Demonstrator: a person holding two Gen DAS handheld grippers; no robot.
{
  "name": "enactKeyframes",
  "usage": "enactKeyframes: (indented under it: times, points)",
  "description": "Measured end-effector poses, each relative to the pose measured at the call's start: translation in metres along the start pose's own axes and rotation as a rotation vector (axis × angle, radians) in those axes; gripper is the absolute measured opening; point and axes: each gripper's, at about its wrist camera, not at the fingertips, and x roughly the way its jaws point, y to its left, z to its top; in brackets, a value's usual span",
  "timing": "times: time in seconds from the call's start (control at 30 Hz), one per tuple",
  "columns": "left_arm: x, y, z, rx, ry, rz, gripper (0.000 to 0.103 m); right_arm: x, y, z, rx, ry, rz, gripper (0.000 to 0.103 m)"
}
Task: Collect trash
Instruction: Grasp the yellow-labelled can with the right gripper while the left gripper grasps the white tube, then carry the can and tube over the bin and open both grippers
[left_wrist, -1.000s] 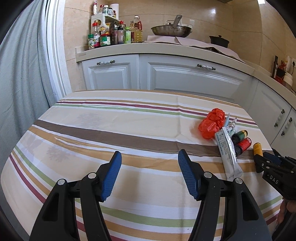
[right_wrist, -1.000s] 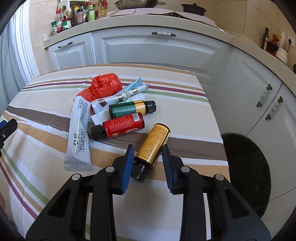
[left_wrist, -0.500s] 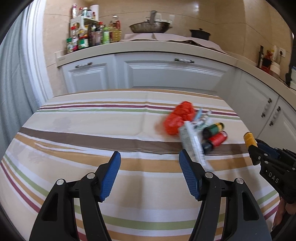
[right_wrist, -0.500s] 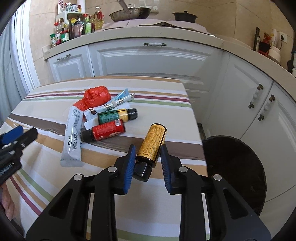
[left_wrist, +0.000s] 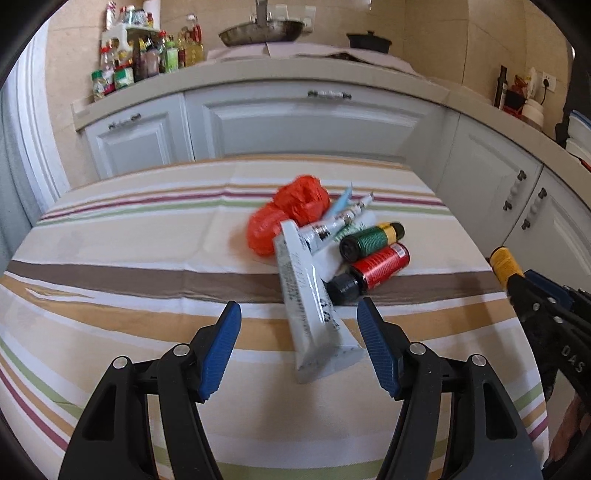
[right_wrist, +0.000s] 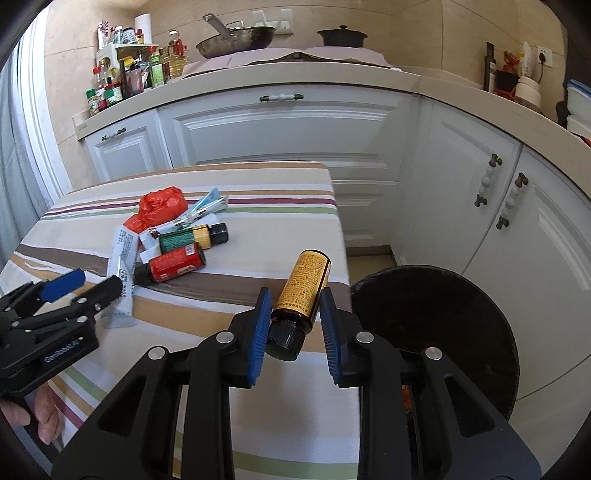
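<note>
Toward the table's right edge, on the striped tablecloth (left_wrist: 110, 236), I log the heap: crumpled red plastic bag (left_wrist: 291, 214), long white squeeze tube (left_wrist: 310, 306), green-labelled small bottle (left_wrist: 371, 240), red-labelled small bottle with black cap (left_wrist: 373, 267), all touching. My left gripper (left_wrist: 299, 345) stands with jaws wide apart, the tube's flat end between them, untouched. My right gripper (right_wrist: 295, 332) is clamped on the yellow-labelled brown bottle (right_wrist: 304, 286), held clear of the cloth beside the round black bin (right_wrist: 436, 325).
</note>
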Motion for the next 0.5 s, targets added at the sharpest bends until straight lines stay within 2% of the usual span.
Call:
enactKeyframes:
  times: [0.1,0.2,0.27,0.5]
  points:
    - [0.005,-0.001,0.001,-0.004,0.021,-0.008,0.058,0.001,-0.004,-0.001,0.007,0.002,0.0,0.026]
    - [0.009,-0.001,0.0,0.001,0.049,-0.019,0.037,0.001,-0.006,-0.001,0.01,0.002,0.001,0.026]
    - [0.009,-0.001,-0.002,0.0,0.06,-0.032,0.03,0.002,-0.007,-0.001,0.011,0.002,0.003,0.026]
    - [-0.001,0.001,-0.006,0.021,0.034,-0.025,0.022,-0.002,-0.004,-0.003,0.007,-0.004,0.005,0.026]
